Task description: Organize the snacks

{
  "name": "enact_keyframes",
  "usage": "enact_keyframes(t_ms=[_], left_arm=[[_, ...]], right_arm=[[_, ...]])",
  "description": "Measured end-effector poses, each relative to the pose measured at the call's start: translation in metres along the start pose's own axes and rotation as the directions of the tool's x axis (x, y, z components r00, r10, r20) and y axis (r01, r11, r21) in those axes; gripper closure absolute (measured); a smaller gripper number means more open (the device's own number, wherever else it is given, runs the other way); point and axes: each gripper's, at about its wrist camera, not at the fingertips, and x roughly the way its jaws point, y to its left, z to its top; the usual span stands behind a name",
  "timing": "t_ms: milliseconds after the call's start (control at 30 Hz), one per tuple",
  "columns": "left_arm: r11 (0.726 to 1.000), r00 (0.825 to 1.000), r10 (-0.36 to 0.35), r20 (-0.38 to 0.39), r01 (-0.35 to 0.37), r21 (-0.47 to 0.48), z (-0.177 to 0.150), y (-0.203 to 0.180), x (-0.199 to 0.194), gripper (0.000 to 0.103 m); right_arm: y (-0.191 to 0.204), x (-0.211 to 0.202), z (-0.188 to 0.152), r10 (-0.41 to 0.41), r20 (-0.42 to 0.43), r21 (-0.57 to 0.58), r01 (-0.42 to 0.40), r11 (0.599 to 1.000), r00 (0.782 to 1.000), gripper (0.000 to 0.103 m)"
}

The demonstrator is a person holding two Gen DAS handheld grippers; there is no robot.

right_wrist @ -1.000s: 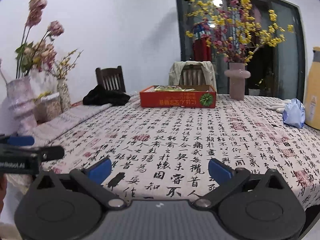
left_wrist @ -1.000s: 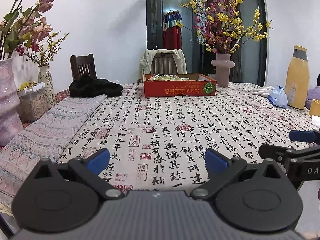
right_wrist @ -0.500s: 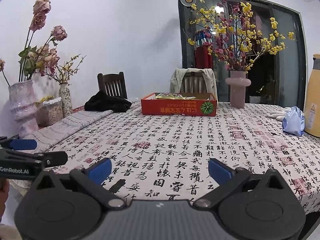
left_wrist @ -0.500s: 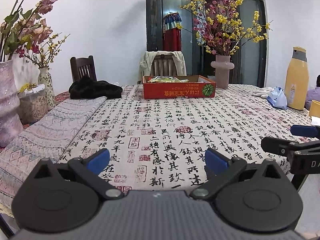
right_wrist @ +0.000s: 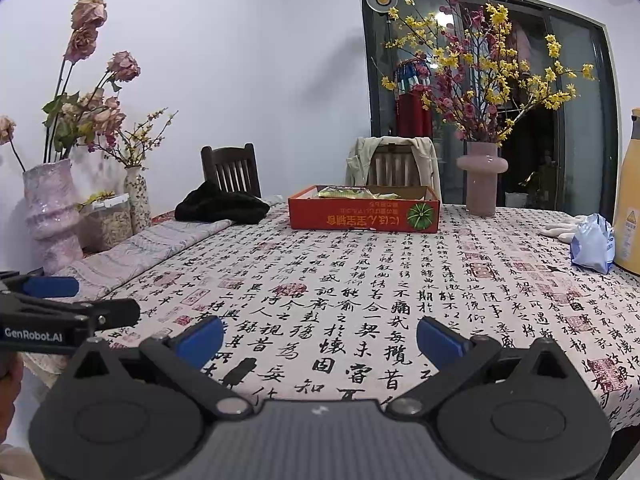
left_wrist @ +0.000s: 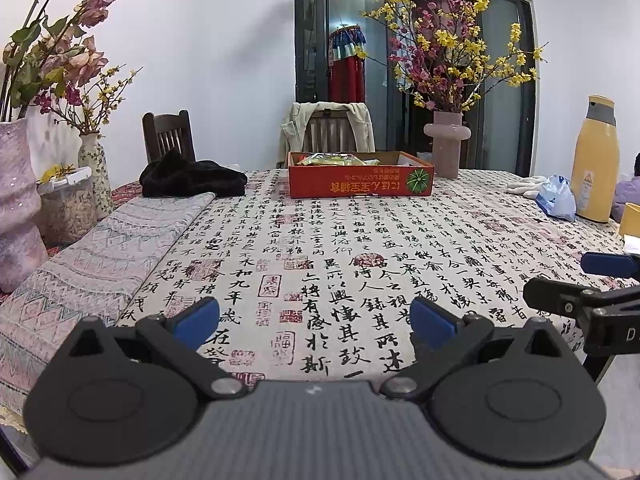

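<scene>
A shallow red cardboard box stands at the far side of the table with a yellow-green snack packet lying in it. My left gripper hovers open over the near table edge, nothing between its blue pads. My right gripper is open and empty too, level with the left one and to its right. Each gripper shows at the edge of the other's view. Both are far from the box.
The table wears a calligraphy-print cloth. A folded patterned runner and black garment lie at left, beside vases and a clear container. A pink vase, blue bag, white gloves and yellow flask stand right.
Both grippers have tilted and dropped slightly, so the table and box sit lower in view. Both stay open and empty.
</scene>
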Motion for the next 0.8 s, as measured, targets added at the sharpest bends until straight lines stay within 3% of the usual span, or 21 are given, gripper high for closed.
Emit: enact_keyframes(t_ms=[800], left_arm=[[1.000, 1.000, -0.004, 0.003, 0.004, 0.000, -0.0002, -0.0006, -0.0015, 0.000]], right_arm=[[0.0029, -0.0009, -0.0013, 0.000, -0.003, -0.023, 0.000, 1.000, 1.000, 0.000]])
